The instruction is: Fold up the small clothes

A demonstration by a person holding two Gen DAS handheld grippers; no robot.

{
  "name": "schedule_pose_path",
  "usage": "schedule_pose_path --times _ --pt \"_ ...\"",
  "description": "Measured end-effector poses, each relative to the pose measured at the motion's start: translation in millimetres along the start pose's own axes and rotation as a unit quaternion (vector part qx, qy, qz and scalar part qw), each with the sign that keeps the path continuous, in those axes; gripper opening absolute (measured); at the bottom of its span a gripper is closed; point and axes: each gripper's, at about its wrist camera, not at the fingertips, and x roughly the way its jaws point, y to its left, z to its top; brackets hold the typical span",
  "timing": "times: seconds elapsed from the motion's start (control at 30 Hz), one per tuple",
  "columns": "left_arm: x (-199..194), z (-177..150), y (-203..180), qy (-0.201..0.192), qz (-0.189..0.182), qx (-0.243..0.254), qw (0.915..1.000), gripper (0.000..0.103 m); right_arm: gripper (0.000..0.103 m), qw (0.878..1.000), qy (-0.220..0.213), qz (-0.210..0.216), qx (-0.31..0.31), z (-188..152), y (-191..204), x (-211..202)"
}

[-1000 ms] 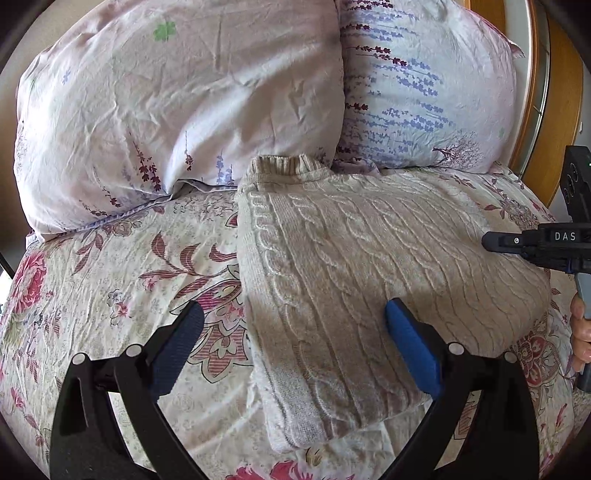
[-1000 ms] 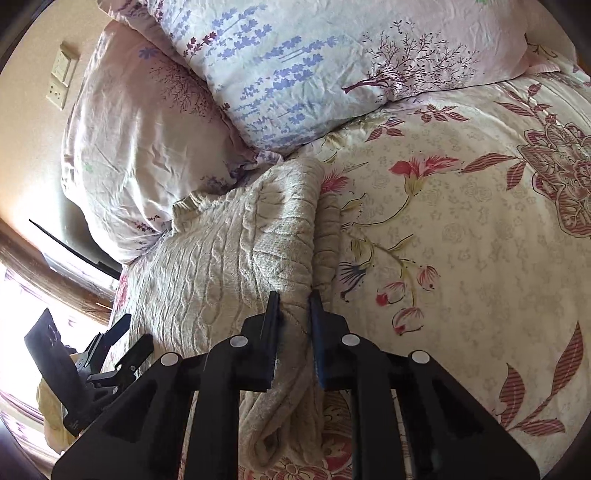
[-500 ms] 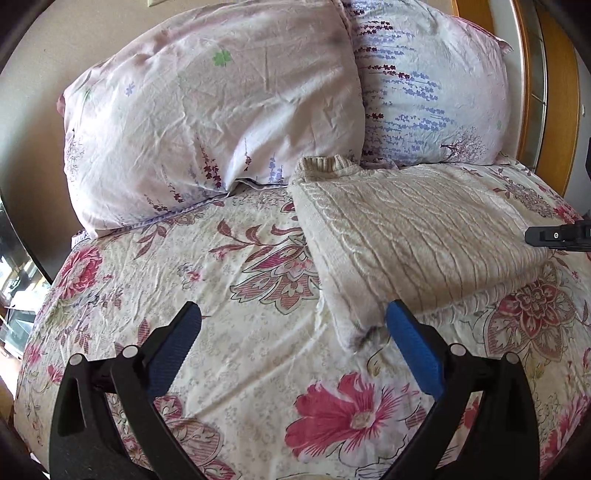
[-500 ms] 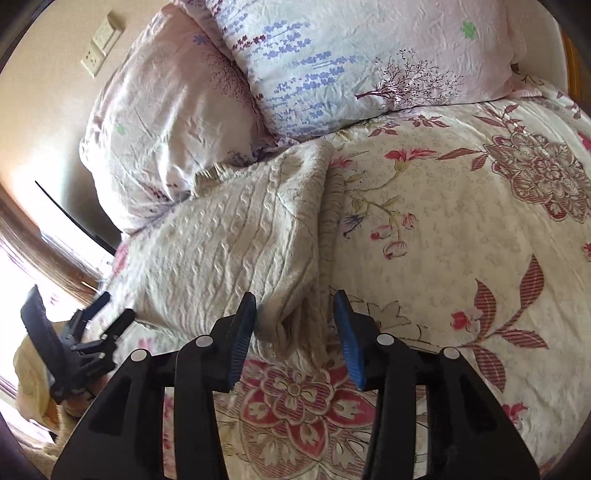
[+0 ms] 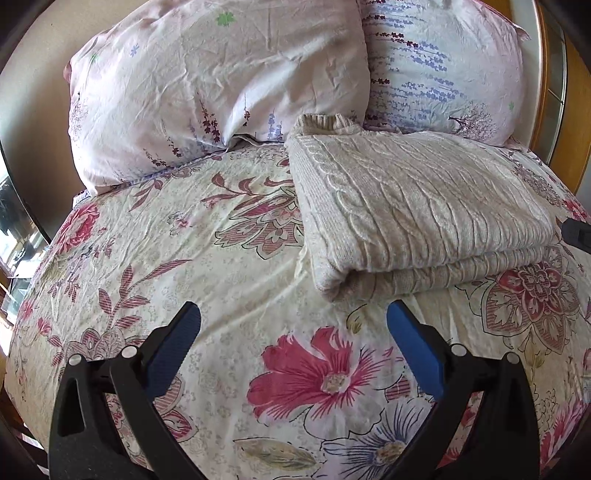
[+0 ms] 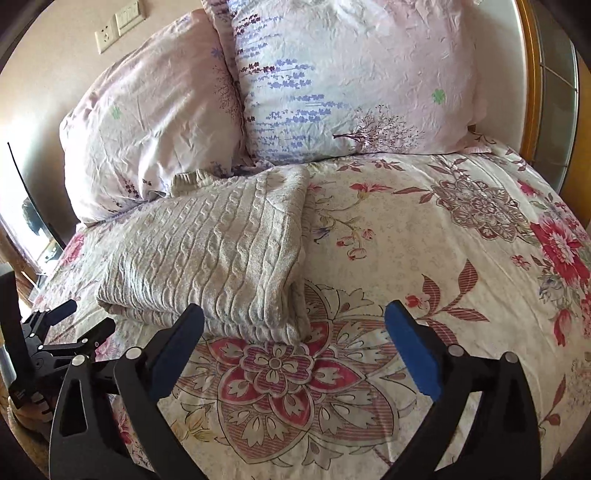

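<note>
A beige cable-knit sweater (image 5: 413, 210) lies folded into a flat rectangle on the floral bedspread (image 5: 229, 258), its collar against the pillows. It also shows in the right wrist view (image 6: 214, 254). My left gripper (image 5: 293, 325) is open and empty, hovering over the bedspread just short of the sweater's near left corner. My right gripper (image 6: 293, 323) is open and empty, just short of the sweater's near right corner. The left gripper also shows at the left edge of the right wrist view (image 6: 79, 321).
Two pale floral pillows (image 5: 221, 85) (image 5: 443, 70) lean at the head of the bed behind the sweater. A wooden headboard (image 5: 572, 92) rises at the right. A wall socket (image 6: 107, 35) sits above the pillows. The floral bedspread (image 6: 461, 258) spreads to the right.
My right gripper has opened and let go of the sweater's edge. Both grippers have pulled back from the sweater, which now lies folded on the bed.
</note>
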Motion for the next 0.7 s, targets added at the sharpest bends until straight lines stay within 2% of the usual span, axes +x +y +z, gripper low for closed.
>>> schedule_pose_path --times 0.07,0.2,0.37,0.47,0.7 --pt "4 0 -3 0.012 -0.001 0.002 0.9999 0.101 0.102 1.000 0.023 -0.015 -0.007 -5 7 8" --pt "12 0 -3 0.031 -0.005 -0.005 0.9995 0.101 0.102 0.998 0.050 -0.012 -0.022 -19 22 23" --pt "19 1 0 0.050 -0.011 -0.016 0.9985 0.101 0.102 0.995 0.084 -0.039 -0.041 -29 39 39" --pt "20 2 1 0.054 -0.014 -0.020 0.9983 0.101 0.102 0.993 0.091 -0.059 -0.046 -30 43 42" --pt "23 2 3 0.060 -0.024 -0.031 0.9974 0.101 0.102 0.993 0.086 -0.068 -0.033 -33 45 40"
